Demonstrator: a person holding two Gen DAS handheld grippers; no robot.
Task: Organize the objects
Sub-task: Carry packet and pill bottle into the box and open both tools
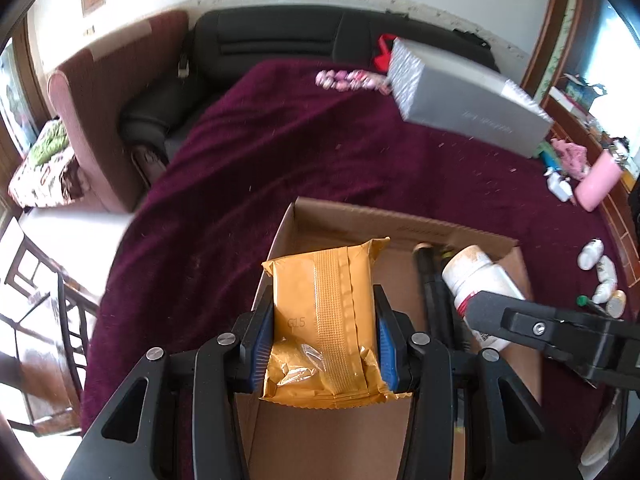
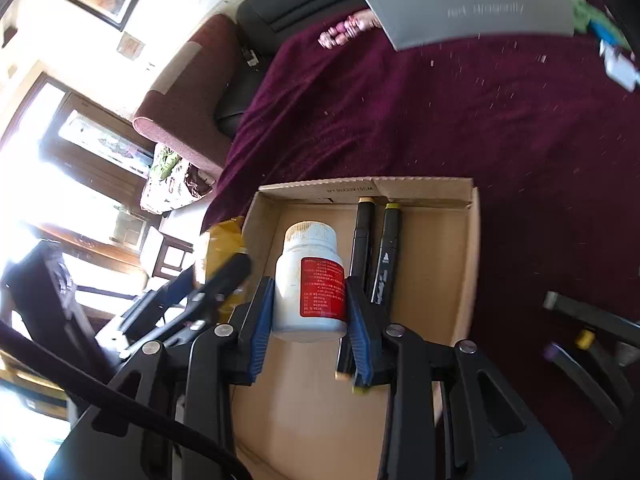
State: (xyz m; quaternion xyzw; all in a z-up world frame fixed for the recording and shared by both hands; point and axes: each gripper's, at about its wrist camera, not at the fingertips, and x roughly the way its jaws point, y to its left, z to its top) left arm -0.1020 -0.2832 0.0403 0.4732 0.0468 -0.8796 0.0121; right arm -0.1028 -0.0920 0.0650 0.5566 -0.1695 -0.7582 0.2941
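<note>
While left fingers (image 1: 324, 332) clamp the yellow packet (image 1: 324, 320), right fingers (image 2: 308, 312) clamp the bottle (image 2: 310, 280).

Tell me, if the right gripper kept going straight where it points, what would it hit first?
Probably the floor of the cardboard box: the right gripper angles down into it, its white bottle leading, beside two black markers. Depth is unclear.

Crinkled orange foil snack packet (image 1: 324, 320) and white plastic pill bottle with red label (image 2: 310, 280), cap forward, both held above open brown cardboard box (image 2: 460, 248) containing two black markers (image 2: 378, 256).
</note>
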